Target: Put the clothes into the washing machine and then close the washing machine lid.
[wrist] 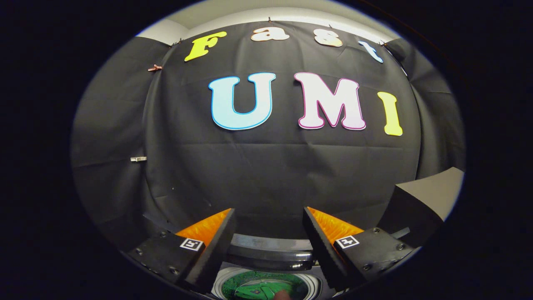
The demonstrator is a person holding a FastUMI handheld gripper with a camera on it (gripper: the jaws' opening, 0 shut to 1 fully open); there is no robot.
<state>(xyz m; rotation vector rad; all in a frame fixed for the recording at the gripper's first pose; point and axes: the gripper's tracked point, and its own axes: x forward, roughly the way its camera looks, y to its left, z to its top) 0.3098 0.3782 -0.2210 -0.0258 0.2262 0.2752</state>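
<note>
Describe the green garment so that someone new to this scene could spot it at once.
Start at the black cloth wall, then drop to the washing machine below it. Its round drum opening sits between and beneath the gripper, whose jaws stand open. The green garment lies inside that drum, the one bright green thing among dark and white parts.

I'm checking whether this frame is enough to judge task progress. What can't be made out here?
- Washing machine: seen between the fingers of the open, empty tool, its body is cut off at the bottom of the gripper view; the lid's position cannot be told.
- Green clothes in the drum: partly cut off, so their number is unclear.
- Small rounded shape on the clothes: too small to identify.
- Grey box beyond the right-hand finger: partly cut off.
</note>
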